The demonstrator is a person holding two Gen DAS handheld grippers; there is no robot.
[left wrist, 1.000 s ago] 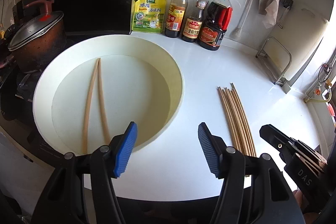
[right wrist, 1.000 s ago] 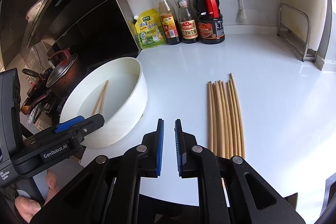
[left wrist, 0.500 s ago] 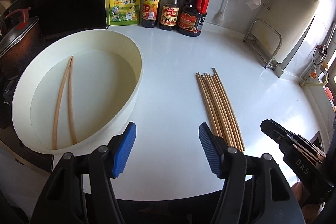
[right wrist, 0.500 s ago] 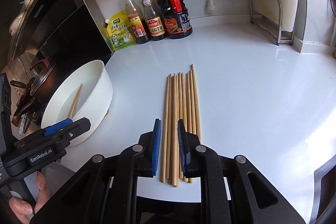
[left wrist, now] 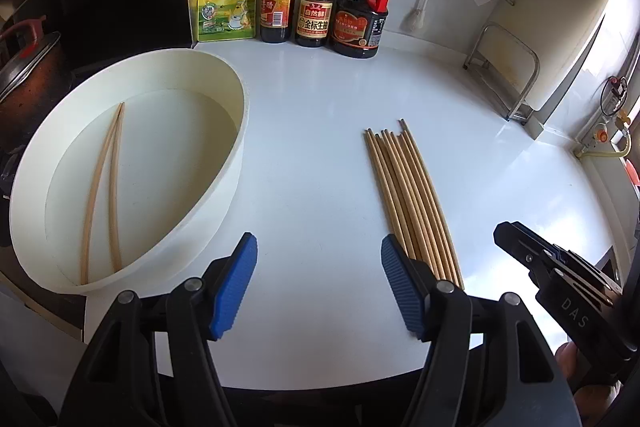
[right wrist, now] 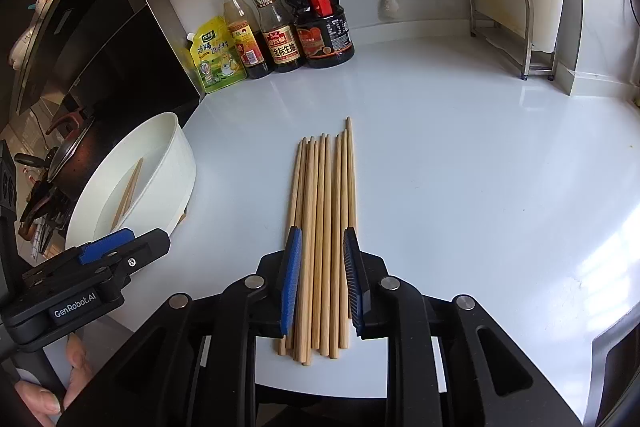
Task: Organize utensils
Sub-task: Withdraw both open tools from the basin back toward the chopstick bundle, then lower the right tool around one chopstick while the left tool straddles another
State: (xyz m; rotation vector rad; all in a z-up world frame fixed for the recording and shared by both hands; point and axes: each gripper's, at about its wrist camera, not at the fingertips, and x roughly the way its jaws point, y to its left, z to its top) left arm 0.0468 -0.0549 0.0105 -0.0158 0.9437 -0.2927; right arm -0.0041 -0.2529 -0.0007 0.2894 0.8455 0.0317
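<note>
Several wooden chopsticks lie side by side on the white counter; they also show in the right wrist view. Two more chopsticks lie in a round white basin at the left, also seen in the right wrist view. My left gripper is open and empty above the counter between the basin and the chopsticks. My right gripper is open, its blue pads straddling the near part of the bundle without closing on it.
Three sauce bottles and a yellow pouch stand at the back wall. A metal rack is at the right. A lidded pot sits on the stove left of the basin.
Both grippers moved right, away from the basin. My right gripper went from nearly shut to open and now sits over the bundle of chopsticks.
</note>
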